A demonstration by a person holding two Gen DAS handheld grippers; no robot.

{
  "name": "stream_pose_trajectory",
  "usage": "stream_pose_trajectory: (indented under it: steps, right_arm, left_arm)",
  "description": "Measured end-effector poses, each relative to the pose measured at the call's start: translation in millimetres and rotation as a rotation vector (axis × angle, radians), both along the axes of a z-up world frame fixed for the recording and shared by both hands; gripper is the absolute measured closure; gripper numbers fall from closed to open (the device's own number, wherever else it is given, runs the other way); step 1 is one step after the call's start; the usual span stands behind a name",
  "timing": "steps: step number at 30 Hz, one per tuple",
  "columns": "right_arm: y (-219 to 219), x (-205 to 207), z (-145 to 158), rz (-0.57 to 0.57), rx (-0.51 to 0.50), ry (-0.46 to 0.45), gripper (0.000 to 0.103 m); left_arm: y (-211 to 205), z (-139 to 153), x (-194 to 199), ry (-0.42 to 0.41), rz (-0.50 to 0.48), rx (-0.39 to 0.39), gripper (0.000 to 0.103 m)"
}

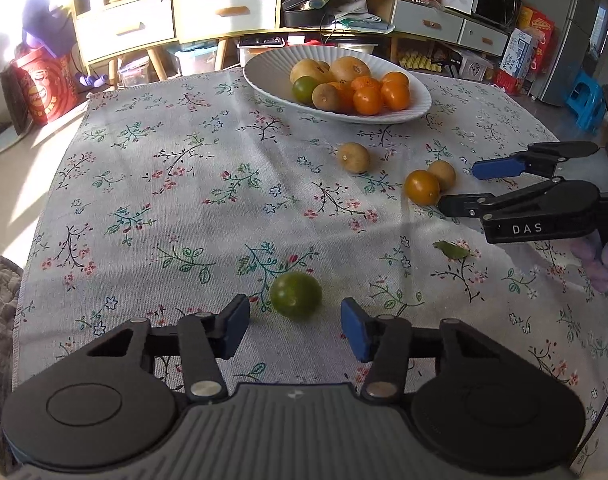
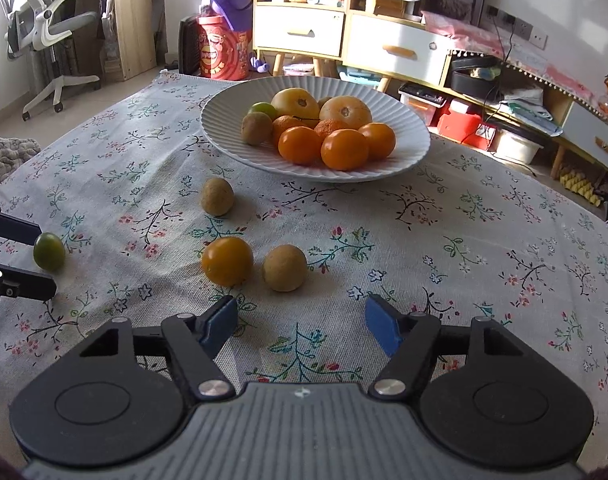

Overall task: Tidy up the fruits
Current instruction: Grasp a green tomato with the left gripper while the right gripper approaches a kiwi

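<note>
Four fruits are still lying loose on the flowered tablecloth (image 2: 464,240) while the white plate (image 2: 408,120) at the far side is already holding a pile of oranges and brown fruits. You are working the pick-up step with both hands at once. Your left gripper (image 1: 295,326) is pointing down at the small green fruit (image 1: 296,296), which is sitting just ahead of the tips and between the lines of the two fingers; the blue pads (image 1: 354,326) are standing apart on either side and are not touching it. Your right gripper (image 2: 301,326) is also hanging with its fingers spread and nothing between them, aimed at the orange fruit (image 2: 227,261) and the round brown fruit (image 2: 284,268) lying side by side just beyond it. A second brown fruit (image 2: 217,197) is resting nearer the plate.

Next, you are likely needing to push the left fingers forward until the green fruit sits squarely between the pads, then squeeze. On the right, you are having to choose one of the pair and centre on it, since the two are lying close enough that a wide approach could knock the other rolling.
</note>
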State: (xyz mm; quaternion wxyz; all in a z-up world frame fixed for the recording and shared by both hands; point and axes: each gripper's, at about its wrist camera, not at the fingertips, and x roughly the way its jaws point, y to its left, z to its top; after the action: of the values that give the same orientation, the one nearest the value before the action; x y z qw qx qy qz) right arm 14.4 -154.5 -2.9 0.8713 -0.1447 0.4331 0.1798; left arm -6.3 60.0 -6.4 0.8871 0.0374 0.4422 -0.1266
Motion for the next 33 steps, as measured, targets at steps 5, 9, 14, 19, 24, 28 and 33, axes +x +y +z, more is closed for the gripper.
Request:
stream_pose_trajectory:
  steps: [5, 9, 14, 19, 24, 28, 33]
  right_arm:
    - [7, 1, 0, 0.012, -0.027, -0.025, 0.047]
    - [11, 4, -1, 0.035, -0.041, -0.037, 0.058]
    - [18, 5, 0, 0.056, -0.046, -0.037, 0.074]
    - [19, 3, 1, 0.069, -0.052, -0.04, 0.08]
    - [19, 3, 2, 0.067, -0.047, -0.035, 0.08]
    - [20, 3, 3, 0.072, -0.046, -0.032, 0.08]
    - [20, 3, 3, 0.071, -0.045, -0.03, 0.08]
  left_arm:
    - [0, 0, -1, 0.0, -0.011, -0.001, 0.085]
    - [1, 1, -2, 0.001, -0.014, -0.011, 0.091]
    - [1, 2, -3, -0.004, -0.014, -0.019, 0.099]
    - [1, 2, -2, 0.001, -0.014, -0.021, 0.103]
    - [1, 0, -1, 0.005, -0.013, -0.017, 0.103]
    - [1, -1, -1, -0.003, -0.016, -0.012, 0.103]
    - [0, -1, -2, -0.013, -0.016, -0.005, 0.097]
